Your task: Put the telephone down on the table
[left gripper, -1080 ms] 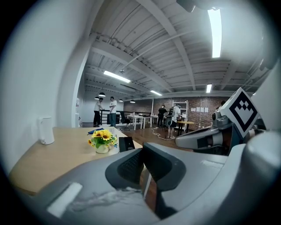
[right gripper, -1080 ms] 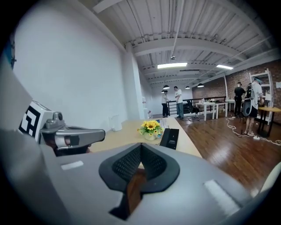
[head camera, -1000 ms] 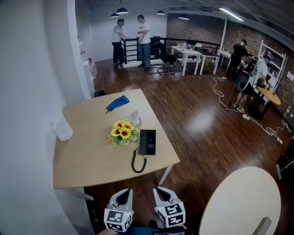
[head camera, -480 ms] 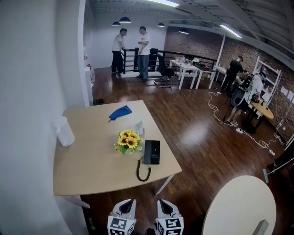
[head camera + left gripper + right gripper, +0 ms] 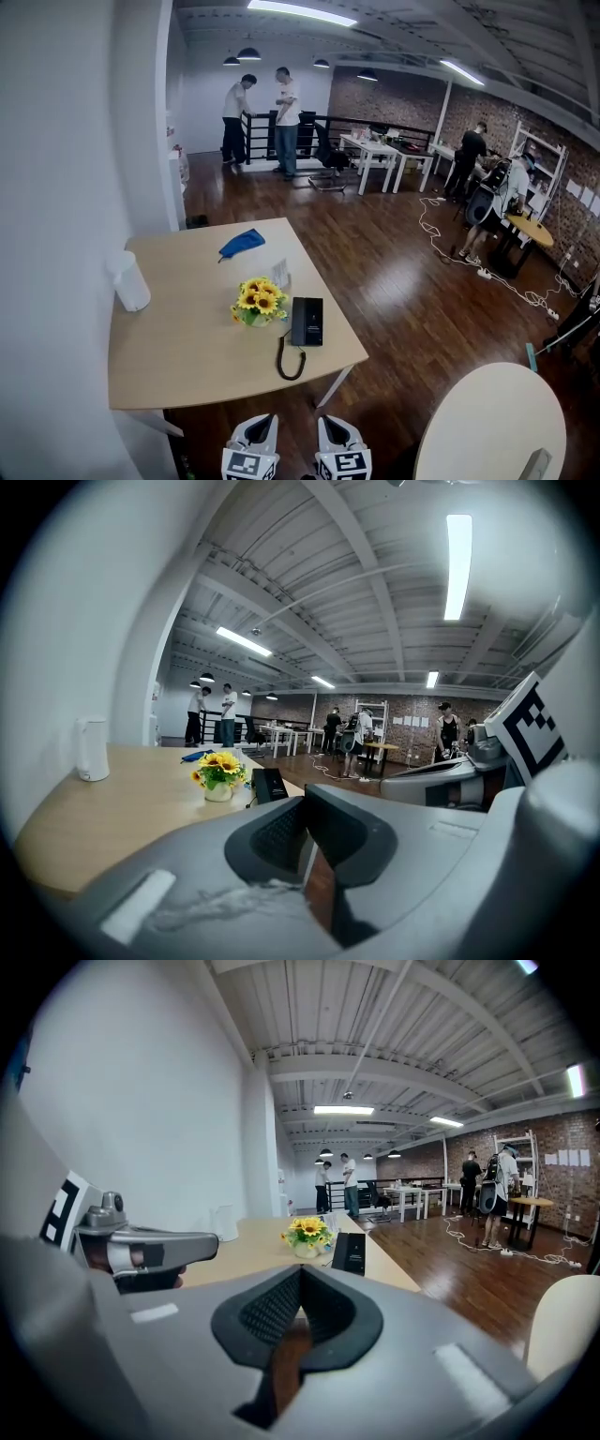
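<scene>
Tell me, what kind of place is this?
Probably a big open loft office or workshop: it has brick walls, white work tables with people standing nearby, and a wide dark wood floor.

Dark wood floor (image 5: pixel 403 281), white wall (image 5: pixel 66 187), brick wall (image 5: pixel 394 98), ceiling strip lights (image 5: pixel 300 12).

Wooden table (image 5: pixel 178 347): black telephone (image 5: pixel 307 321), sunflower pot (image 5: pixel 258 302), blue cloth (image 5: pixel 242 244), white container (image 5: pixel 129 281)

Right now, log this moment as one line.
left gripper: shut, empty | right gripper: shut, empty | telephone: lying on table beside sunflowers, untouched | position: both short of table's near edge
</scene>
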Tool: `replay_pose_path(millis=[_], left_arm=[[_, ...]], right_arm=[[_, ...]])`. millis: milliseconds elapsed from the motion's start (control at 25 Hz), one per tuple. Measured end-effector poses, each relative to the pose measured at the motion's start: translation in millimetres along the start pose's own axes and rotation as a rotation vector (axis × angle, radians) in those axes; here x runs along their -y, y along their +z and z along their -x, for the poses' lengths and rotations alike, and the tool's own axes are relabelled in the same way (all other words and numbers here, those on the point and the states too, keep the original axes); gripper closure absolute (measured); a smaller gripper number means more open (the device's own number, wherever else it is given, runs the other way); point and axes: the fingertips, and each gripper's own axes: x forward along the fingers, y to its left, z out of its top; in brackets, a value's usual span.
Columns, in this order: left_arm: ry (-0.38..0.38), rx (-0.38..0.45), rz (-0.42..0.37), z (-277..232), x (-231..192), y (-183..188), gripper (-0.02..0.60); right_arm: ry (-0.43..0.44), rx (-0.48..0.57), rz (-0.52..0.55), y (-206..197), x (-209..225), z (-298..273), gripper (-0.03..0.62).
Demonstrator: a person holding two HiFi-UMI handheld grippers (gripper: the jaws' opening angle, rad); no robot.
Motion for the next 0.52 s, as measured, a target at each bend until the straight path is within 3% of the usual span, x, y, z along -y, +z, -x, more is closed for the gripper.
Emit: replay_pose_path(millis=[520], left_arm=[[0.007,-0.005,-0.012,-3.1,4.3,0.0,0.568]], right_arm=[[0.002,0.021,-0.003,5.0,7.7,0.6,0.603]])
